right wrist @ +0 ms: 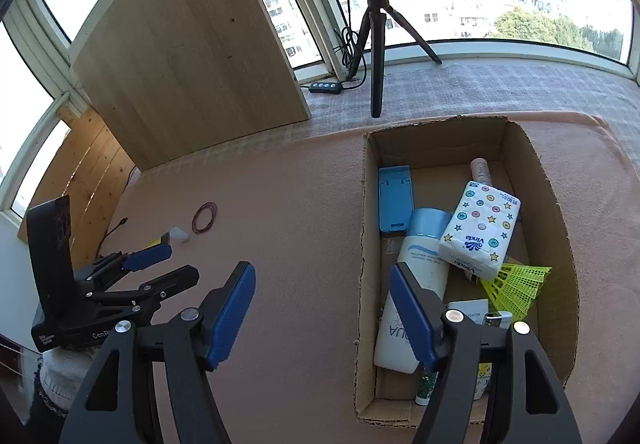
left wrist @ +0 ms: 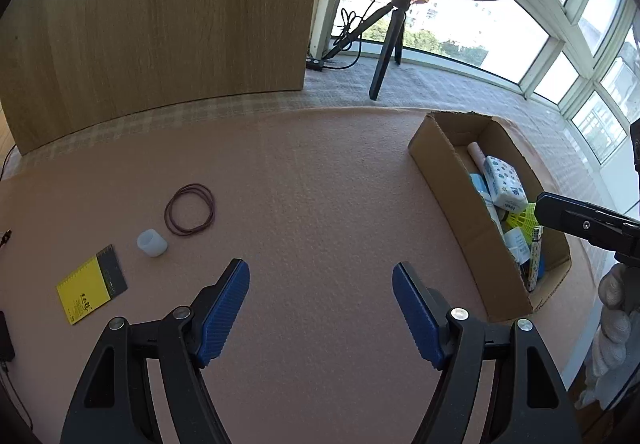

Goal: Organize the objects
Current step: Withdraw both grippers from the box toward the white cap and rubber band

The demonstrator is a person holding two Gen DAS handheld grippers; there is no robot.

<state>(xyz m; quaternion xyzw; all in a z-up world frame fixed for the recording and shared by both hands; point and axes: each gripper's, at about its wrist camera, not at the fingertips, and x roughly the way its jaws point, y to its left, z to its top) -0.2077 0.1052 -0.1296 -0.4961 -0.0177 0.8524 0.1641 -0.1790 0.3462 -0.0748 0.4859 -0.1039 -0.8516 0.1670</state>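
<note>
My left gripper (left wrist: 321, 310) is open and empty above the pink mat. Ahead to its left lie brown rubber bands (left wrist: 190, 214), a small white cup (left wrist: 151, 243) and a yellow and black notepad (left wrist: 91, 289). My right gripper (right wrist: 322, 312) is open and empty, with its right finger over the near left wall of the cardboard box (right wrist: 554, 228). The box holds a Vinda tissue pack (right wrist: 480, 230), a white bottle (right wrist: 414, 292), a blue case (right wrist: 395, 198), a yellow-green shuttlecock (right wrist: 516, 284), a lighter (right wrist: 498, 320) and a tube (right wrist: 480, 170). The box also shows in the left wrist view (left wrist: 460, 200).
A wooden panel (left wrist: 160, 16) stands at the back left. A ring light on a black tripod (left wrist: 384, 56) stands behind the mat, with a cable and switch (right wrist: 326, 86). Windows run along the back. The left gripper shows in the right wrist view (right wrist: 160, 264).
</note>
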